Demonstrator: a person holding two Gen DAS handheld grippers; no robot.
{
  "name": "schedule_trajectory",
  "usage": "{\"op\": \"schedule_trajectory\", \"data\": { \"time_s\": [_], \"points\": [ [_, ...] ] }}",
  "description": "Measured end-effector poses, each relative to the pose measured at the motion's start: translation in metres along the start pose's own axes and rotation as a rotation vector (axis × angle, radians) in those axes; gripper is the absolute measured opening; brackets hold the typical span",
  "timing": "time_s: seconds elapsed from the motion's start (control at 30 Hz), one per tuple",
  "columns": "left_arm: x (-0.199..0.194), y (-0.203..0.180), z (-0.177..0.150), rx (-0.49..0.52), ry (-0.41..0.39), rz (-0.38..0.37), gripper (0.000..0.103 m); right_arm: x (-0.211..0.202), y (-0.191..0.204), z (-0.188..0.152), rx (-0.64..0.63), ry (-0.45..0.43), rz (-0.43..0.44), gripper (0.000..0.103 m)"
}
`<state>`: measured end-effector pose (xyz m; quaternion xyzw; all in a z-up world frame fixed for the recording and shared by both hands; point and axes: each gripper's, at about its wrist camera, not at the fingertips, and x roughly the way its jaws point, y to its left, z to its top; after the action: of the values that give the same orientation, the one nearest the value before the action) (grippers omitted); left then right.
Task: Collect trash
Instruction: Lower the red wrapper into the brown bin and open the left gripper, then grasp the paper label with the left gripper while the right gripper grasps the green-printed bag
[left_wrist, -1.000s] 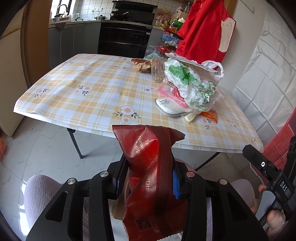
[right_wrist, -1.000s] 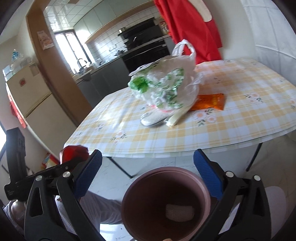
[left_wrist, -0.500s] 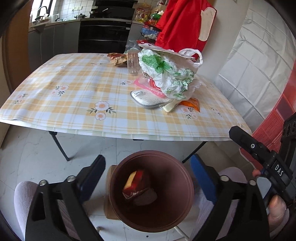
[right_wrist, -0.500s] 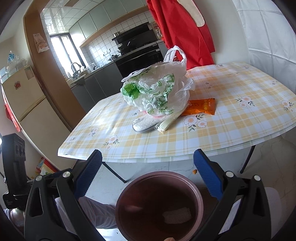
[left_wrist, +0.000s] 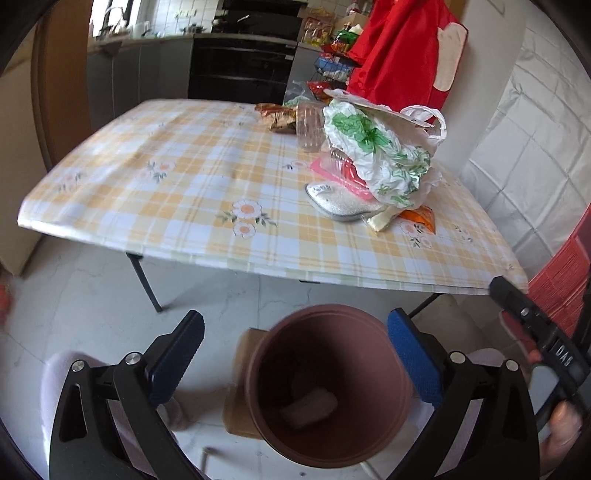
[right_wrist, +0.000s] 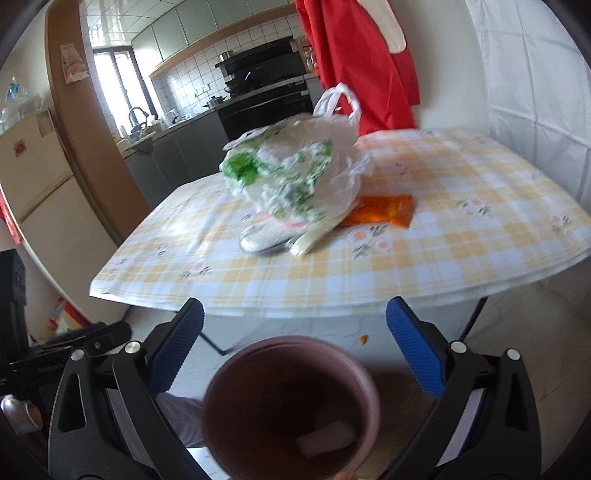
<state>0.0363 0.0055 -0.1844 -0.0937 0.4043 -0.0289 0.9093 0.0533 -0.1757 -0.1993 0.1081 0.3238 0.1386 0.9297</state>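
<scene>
A brown round bin (left_wrist: 325, 309) stands on the floor before the table, right under both grippers. My left gripper (left_wrist: 295, 317) hangs over its mouth; its jaws are opening and nothing is between them. A pale wrapper (left_wrist: 308, 406) lies at the bin's bottom. My right gripper (right_wrist: 294, 306) is open and holds nothing above the same bin (right_wrist: 258, 406). On the table lie a white plastic bag with green print (left_wrist: 380, 158), a silver pouch (left_wrist: 340, 201), an orange packet (right_wrist: 380, 210) and a clear cup (left_wrist: 308, 125).
The checked tablecloth (left_wrist: 166, 184) overhangs the table's near edge above a tiled floor. A brown snack wrapper (left_wrist: 277, 116) lies at the far side. A red garment (left_wrist: 399, 48) hangs behind. Cardboard (left_wrist: 243, 369) lies under the bin, and a person's knee (left_wrist: 55, 373) is close by.
The red packet that my left gripper held dropped into the bin as its jaws spread wide. The right gripper stayed open over the bin.
</scene>
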Motion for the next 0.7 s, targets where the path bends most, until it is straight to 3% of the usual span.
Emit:
{"op": "schedule_trajectory", "data": {
  "time_s": [0.17, 0.37, 0.6, 0.7],
  "points": [
    [0.009, -0.022, 0.038, 0.146, -0.07, 0.032, 0.097, -0.001, -0.025, 0.03, 0.023, -0.048, -0.06, 0.098],
    [0.035, -0.076, 0.099, 0.375, -0.186, 0.073, 0.097, 0.008, -0.054, 0.071, 0.059, -0.077, -0.092, 0.098],
    [0.078, -0.145, 0.148, 0.645, -0.296, 0.157, 0.094, 0.023, -0.088, 0.086, 0.12, -0.051, -0.052, 0.098],
    [0.098, -0.164, 0.158, 0.711, -0.305, 0.179, 0.089, 0.029, -0.097, 0.086, 0.103, -0.045, -0.069, 0.098]
  ]
}}
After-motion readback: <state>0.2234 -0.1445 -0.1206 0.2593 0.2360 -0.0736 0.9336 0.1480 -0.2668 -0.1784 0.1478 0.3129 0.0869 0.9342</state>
